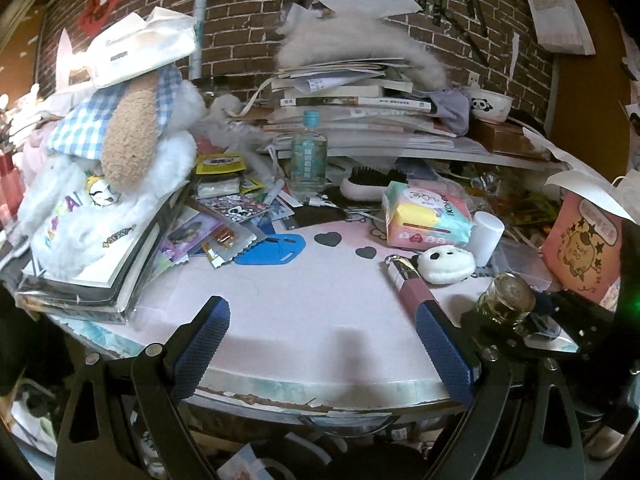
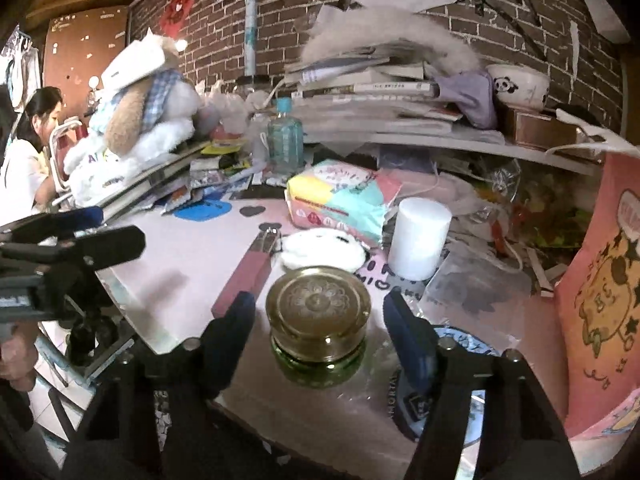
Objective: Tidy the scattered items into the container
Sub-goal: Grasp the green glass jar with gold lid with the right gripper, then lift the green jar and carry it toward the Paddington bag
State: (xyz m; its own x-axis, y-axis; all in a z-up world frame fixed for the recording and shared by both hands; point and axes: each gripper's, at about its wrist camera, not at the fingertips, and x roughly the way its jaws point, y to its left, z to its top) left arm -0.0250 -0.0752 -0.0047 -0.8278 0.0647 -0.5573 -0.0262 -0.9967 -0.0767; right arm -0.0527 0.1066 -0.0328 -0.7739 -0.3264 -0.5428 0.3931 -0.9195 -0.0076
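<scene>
A small green glass jar [image 2: 319, 330] with an embossed gold lid stands upright near the surface's [image 2: 192, 256] front edge. Behind it a pink tube [image 2: 244, 280] lies flat, touching a white panda plush [image 2: 320, 254], beside an upright white cylinder [image 2: 418, 236] and a tissue pack [image 2: 340, 200].

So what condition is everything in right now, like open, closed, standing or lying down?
left gripper: open, holding nothing
right gripper: open, fingers either side of the jar
gold-lidded jar: lid on, upright
clear bottle: capped, upright
white cylinder: standing upright
tissue pack: lying flat
pink tube: lying down
panda bowl: upright on a box
</scene>
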